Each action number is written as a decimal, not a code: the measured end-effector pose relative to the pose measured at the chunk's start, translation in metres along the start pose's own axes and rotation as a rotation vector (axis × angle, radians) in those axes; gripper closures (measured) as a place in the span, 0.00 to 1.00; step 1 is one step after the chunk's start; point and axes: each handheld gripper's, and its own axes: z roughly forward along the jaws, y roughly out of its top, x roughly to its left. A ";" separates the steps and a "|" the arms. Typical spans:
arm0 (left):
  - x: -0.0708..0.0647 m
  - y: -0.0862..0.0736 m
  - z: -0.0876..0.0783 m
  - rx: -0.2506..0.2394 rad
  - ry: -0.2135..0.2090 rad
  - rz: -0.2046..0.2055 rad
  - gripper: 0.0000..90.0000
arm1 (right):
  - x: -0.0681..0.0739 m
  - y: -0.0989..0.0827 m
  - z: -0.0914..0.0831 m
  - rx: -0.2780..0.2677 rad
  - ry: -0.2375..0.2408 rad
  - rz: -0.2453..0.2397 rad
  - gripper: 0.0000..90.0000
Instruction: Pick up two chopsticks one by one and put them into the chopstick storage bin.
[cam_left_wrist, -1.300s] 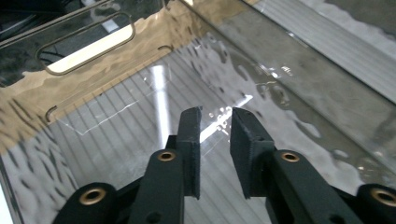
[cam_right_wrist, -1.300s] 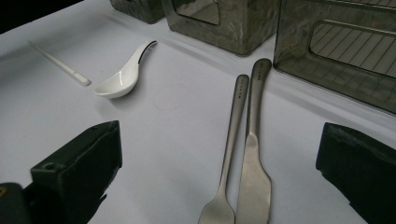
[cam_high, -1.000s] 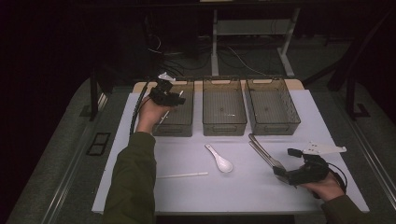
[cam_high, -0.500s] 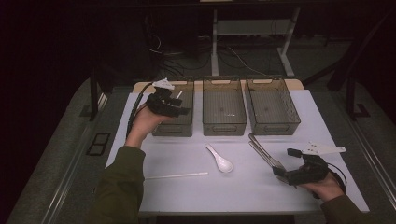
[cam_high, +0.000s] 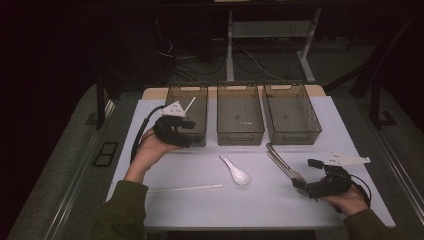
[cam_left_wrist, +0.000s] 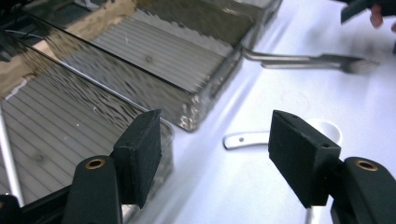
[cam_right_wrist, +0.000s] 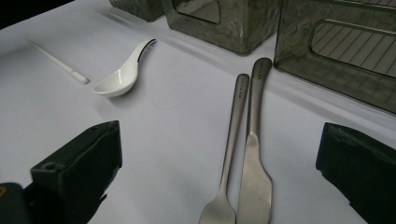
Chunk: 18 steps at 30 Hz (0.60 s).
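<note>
While one chopstick (cam_high: 189, 105) leans in left bin (cam_high: 198, 131)

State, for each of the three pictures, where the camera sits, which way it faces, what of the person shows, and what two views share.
High view: above the table, facing forward and down; both forearms, left tool, right tool.
Left gripper view: on the left tool, open, facing the smoky clear plastic bins.
Right gripper view: on the right tool, open, facing the paired steel fork and knife.
Shared: the white ceramic soup spoon.
</note>
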 end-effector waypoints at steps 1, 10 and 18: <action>-0.004 -0.003 0.000 0.002 -0.004 0.004 0.38 | 0.000 0.000 0.000 0.000 0.000 0.001 0.00; -0.032 -0.031 0.003 0.035 -0.051 0.058 0.42 | 0.000 0.000 0.000 -0.001 0.000 -0.006 0.00; -0.054 -0.055 0.004 0.064 -0.069 0.096 0.58 | -0.001 0.000 0.000 -0.002 -0.002 -0.003 0.00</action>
